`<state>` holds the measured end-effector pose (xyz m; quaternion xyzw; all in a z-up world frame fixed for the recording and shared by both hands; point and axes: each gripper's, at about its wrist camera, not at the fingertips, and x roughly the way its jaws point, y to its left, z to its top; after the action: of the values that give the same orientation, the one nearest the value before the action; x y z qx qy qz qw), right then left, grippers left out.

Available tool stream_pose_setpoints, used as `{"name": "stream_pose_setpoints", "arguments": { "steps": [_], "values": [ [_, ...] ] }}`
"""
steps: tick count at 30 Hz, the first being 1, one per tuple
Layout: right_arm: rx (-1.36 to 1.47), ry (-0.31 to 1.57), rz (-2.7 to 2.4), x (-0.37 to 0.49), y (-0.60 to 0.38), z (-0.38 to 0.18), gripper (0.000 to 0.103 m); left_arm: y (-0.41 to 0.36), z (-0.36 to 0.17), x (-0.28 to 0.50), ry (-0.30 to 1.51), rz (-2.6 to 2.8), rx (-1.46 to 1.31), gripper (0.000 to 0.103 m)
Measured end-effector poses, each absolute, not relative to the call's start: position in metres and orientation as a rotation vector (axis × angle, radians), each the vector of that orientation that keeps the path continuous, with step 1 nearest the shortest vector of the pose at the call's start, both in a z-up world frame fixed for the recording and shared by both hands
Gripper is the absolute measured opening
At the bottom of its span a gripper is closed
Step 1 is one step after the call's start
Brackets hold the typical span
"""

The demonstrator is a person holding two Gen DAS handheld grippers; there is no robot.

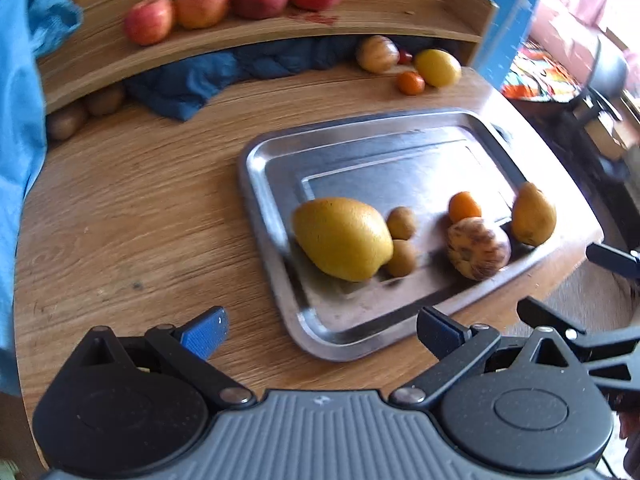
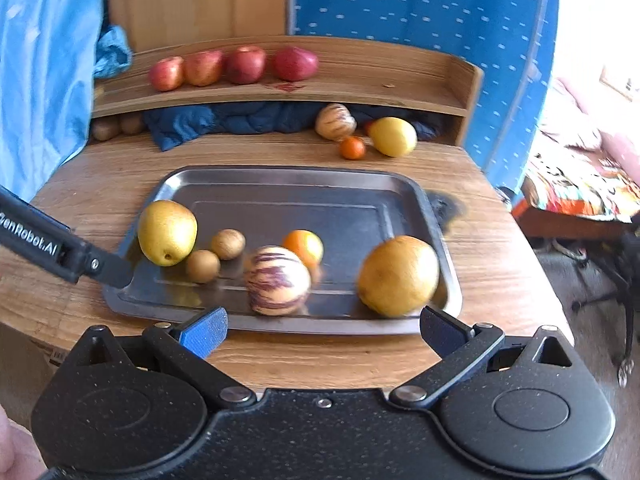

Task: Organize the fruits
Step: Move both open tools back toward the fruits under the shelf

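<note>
Left gripper [image 1: 320,330]: jaws apart, empty; poised off tray [image 1: 264,160] corner
Right gripper [image 2: 322,330]: jaws apart, empty; faces striped fruit [image 2: 277,280] for pickup

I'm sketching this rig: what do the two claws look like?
Left claw: black linkage arms, silver rivets, blue ribbed finger pads, grey ribbed housing. Right claw: same design with a speckled black housing. The left's arm carries white "GenRobot.AI" lettering.

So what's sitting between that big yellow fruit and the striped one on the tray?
Two small brown kiwis lie between the yellow fruit and the striped fruit on the tray, seen in both views.
</note>
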<state>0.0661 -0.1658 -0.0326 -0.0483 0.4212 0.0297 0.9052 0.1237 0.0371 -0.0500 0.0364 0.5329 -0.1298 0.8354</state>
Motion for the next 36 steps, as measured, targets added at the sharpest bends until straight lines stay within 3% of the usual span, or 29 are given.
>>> {"name": "stream_pose_setpoints", "arguments": {
  "steps": [18, 36],
  "values": [
    [-0.075, 0.849, -0.039, 0.1, -0.218, -0.031, 0.102, -0.024, -0.047, 0.173, 1.103, -0.348, 0.148, 0.102],
    [-0.072, 0.898, 0.006, 0.202, -0.22, -0.053, 0.102, -0.039, -0.051, 0.306, 1.062, -0.297, 0.044, 0.102]
  ]
}}
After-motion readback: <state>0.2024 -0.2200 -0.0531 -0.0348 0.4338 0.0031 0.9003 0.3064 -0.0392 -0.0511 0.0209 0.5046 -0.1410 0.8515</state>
